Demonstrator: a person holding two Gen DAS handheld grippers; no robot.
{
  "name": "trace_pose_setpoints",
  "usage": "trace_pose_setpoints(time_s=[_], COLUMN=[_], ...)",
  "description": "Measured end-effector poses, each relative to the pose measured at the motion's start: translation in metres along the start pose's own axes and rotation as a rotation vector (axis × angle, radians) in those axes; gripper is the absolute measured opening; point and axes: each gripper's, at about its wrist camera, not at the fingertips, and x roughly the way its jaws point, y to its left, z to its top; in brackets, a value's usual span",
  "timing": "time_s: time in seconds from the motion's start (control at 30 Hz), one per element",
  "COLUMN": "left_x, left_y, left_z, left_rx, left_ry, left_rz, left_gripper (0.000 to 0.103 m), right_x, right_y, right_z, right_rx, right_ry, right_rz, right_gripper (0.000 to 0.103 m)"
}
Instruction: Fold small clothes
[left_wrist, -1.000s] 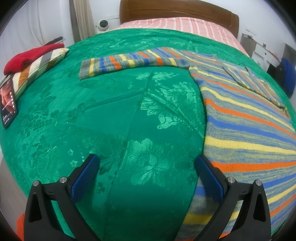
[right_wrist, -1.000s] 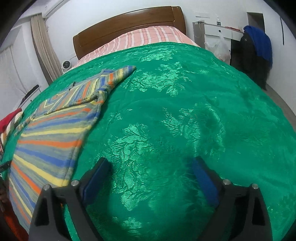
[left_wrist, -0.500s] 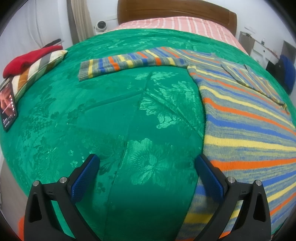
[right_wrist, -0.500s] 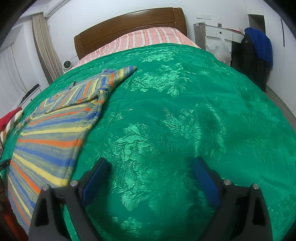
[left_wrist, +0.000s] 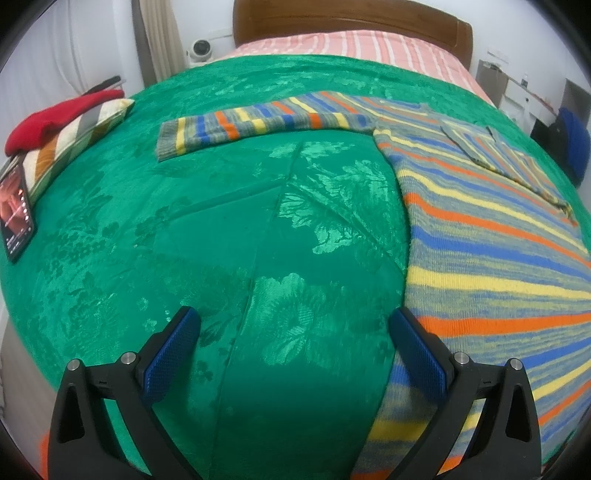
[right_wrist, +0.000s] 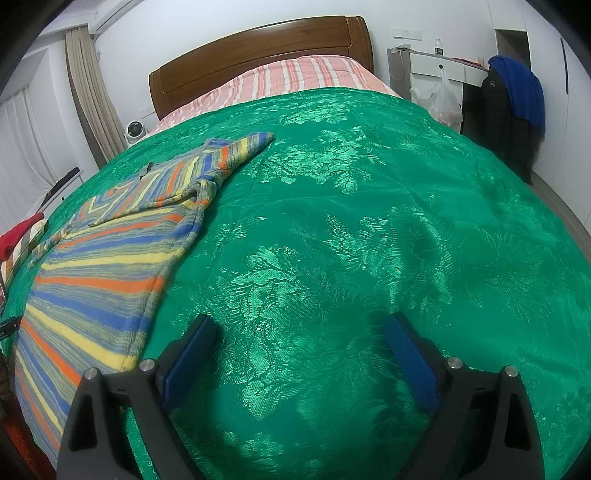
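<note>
A striped sweater (left_wrist: 491, 254) in blue, yellow, orange and grey lies flat on the green bedspread (left_wrist: 221, 229). One sleeve (left_wrist: 258, 123) stretches out to the left; the other sleeve (left_wrist: 506, 158) is folded across the chest. My left gripper (left_wrist: 293, 332) is open over bare bedspread, its right finger at the sweater's left edge near the hem. In the right wrist view the sweater (right_wrist: 107, 266) lies at the left. My right gripper (right_wrist: 301, 339) is open above the bedspread (right_wrist: 369, 221), just right of the sweater's hem, holding nothing.
A red garment (left_wrist: 55, 118) rests on a striped folded pile (left_wrist: 74, 147) at the bed's left edge, with a phone (left_wrist: 16, 210) beside it. A wooden headboard (right_wrist: 258, 59) and striped sheet are at the far end. A desk and a hanging blue coat (right_wrist: 517, 110) stand right.
Both grippers have stayed open and drifted only slightly; the left view has shifted a little. The sweater has not moved.
</note>
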Motion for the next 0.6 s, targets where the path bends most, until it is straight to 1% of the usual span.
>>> trace_pose_setpoints(time_s=[0.03, 0.13, 0.17, 0.27, 0.33, 0.37, 0.43, 0.47, 0.53, 0.6], left_x=[-0.003, -0.015, -0.022, -0.033, -0.037, -0.036, -0.024, -0.018, 0.011, 0.04], left_y=[0.002, 0.012, 0.021, 0.045, 0.072, 0.093, 0.125, 0.135, 0.159, 0.167], left_z=[0.003, 0.014, 0.024, 0.056, 0.086, 0.107, 0.137, 0.146, 0.171, 0.184], left_rx=[-0.012, -0.073, -0.108, -0.152, -0.192, -0.228, -0.291, -0.317, -0.383, -0.405], left_ry=[0.016, 0.043, 0.043, 0.026, -0.004, -0.019, -0.023, -0.015, 0.04, 0.083], left_rz=[-0.014, -0.119, -0.172, -0.239, -0.243, -0.23, -0.203, -0.196, -0.195, -0.177], left_gripper=[0.103, 0.103, 0.103, 0.103, 0.103, 0.103, 0.103, 0.103, 0.102, 0.102], right_x=[0.0, 0.0, 0.0, 0.0, 0.0, 0.0, 0.0, 0.0, 0.0, 0.001], right_y=[0.0, 0.0, 0.0, 0.001, 0.001, 0.001, 0.001, 0.001, 0.001, 0.002], right_z=[0.0, 0.0, 0.0, 0.001, 0.001, 0.001, 0.001, 0.001, 0.001, 0.0], right_rx=[0.0, 0.0, 0.0, -0.003, -0.004, -0.004, -0.004, -0.005, -0.007, -0.009], right_ry=[0.0, 0.0, 0.0, 0.0, 0.0, -0.001, -0.003, -0.004, -0.008, -0.011], right_rz=[0.0, 0.001, 0.002, 0.003, 0.003, 0.004, 0.004, 0.004, 0.004, 0.003], right_gripper=[0.093, 0.093, 0.093, 0.094, 0.094, 0.094, 0.094, 0.094, 0.094, 0.094])
